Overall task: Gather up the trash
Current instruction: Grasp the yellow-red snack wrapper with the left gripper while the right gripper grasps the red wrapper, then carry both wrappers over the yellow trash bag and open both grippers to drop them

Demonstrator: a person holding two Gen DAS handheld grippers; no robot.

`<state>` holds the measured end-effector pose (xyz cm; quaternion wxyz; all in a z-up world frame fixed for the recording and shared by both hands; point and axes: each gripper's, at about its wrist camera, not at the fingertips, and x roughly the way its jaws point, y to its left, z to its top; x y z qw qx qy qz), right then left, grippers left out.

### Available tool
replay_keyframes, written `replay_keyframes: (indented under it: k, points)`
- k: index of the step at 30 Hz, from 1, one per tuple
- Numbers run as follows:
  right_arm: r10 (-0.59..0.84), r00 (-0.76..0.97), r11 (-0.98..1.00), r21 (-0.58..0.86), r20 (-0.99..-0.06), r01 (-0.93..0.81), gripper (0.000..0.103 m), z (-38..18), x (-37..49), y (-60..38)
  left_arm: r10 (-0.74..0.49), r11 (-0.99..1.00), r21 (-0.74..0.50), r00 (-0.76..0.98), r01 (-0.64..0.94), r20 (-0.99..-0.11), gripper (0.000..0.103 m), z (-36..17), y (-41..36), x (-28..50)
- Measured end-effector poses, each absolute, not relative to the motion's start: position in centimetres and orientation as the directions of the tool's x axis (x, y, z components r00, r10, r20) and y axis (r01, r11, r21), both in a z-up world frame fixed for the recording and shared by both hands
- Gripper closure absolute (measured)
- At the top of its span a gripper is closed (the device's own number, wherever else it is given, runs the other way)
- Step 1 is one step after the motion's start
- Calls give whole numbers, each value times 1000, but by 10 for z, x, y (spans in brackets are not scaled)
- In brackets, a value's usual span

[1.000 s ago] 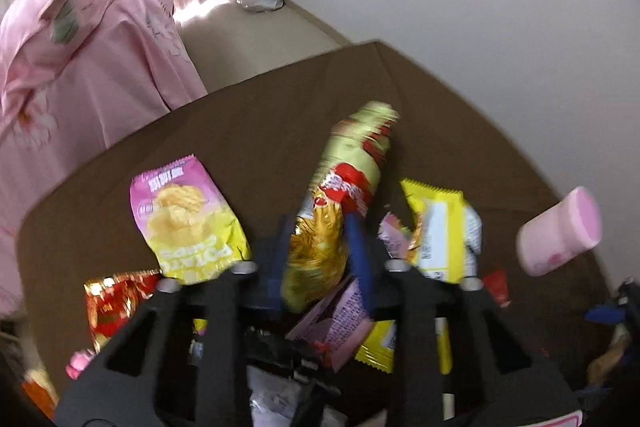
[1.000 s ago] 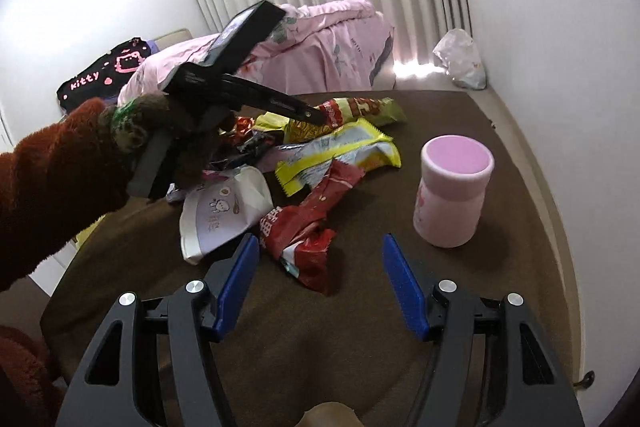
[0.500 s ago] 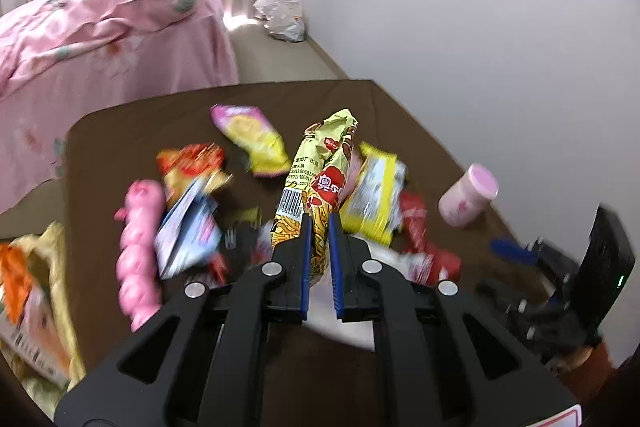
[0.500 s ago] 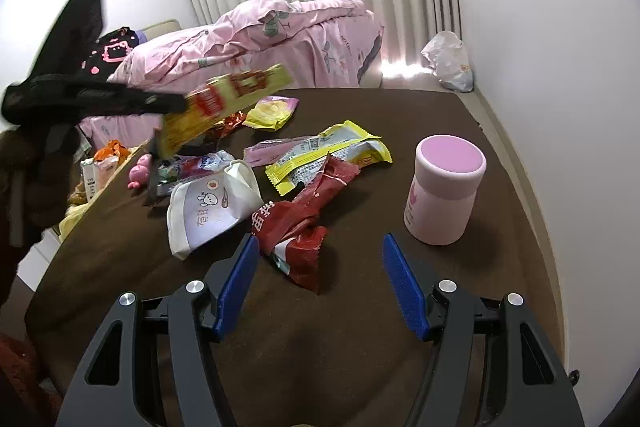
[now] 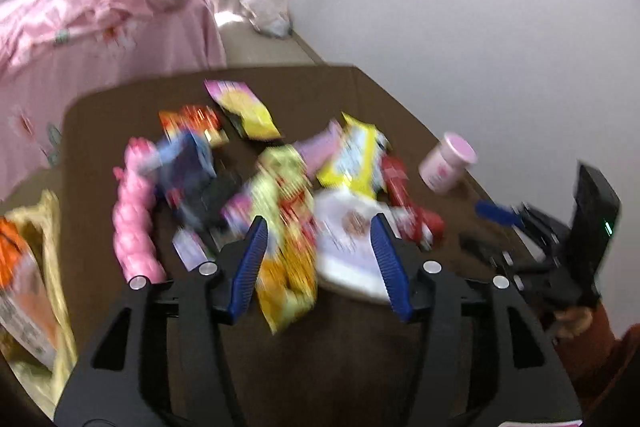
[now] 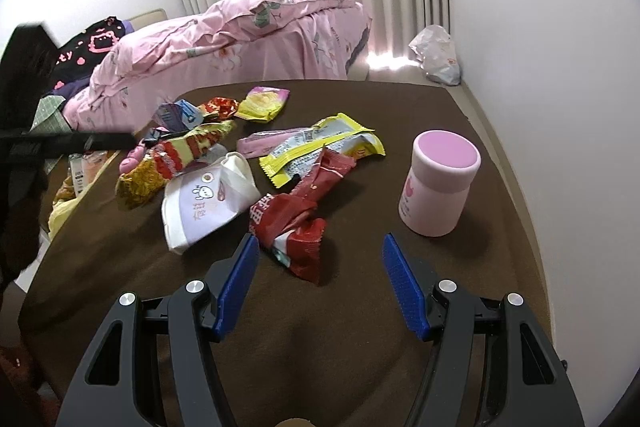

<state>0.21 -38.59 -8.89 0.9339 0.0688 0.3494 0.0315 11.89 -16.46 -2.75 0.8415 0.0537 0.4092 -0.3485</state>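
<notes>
Snack wrappers lie scattered on a brown table [image 6: 360, 327]. My left gripper [image 5: 320, 251] is open; a yellow and red snack packet [image 5: 286, 239] is blurred between its jaws, free of them, and shows in the right wrist view [image 6: 172, 159] lying at the table's left side. My right gripper [image 6: 316, 283] is open and empty, just short of a crumpled red wrapper [image 6: 292, 223]. A white pouch [image 6: 208, 199], a yellow wrapper [image 6: 320, 147] and a pink-yellow packet [image 6: 262, 103] lie beyond.
A pink-lidded jar [image 6: 440, 183] stands upright at the table's right. A yellow bag [image 5: 32, 275] with trash hangs off the table's left edge. A pink bed [image 6: 240, 35] lies behind; a white plastic bag [image 6: 436, 55] sits by the wall.
My left gripper opened and let go of the yellow and red packet, which dropped onto the table's left side. The right gripper has not moved.
</notes>
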Motion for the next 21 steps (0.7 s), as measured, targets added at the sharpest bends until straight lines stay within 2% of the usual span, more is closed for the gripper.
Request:
replay_keyframes:
  k: [6,8,9,10,13,17,21]
  points:
    - [81,756,995,101,-650,-20,42,-89,-3,-379,-466,770,-214,301,601,-832,51,-59,-195,179]
    - [65,763,997,81,-643,-17,42,-86,-6,-377,-435,787,-205,288,582,-853,60,-68,-201,191]
    - [56,768,998,67,-638,-17,42,-84,-7,-377,-432,793,-217,274,569,-859,70,-71,-202,198]
    - [51,772,998,55,-634,-20,42,-83,-8,-376,-440,799,-236,269,554,-857,73,-71,-201,200]
    - [55,779,998,34,-625,-43,42,-81,-9,-373,-517,784,-299,304,544,-801,74,-53,-185,187]
    - [135,764,991,68,-631,-119,42,-83,0,-369,-553,792,-274,450,546,-701,74,-24,-157,146]
    - [147,739,986,37,-657,-163,42,-90,22,-362,-543,819,-236,573,523,-614,74,-13,-132,103]
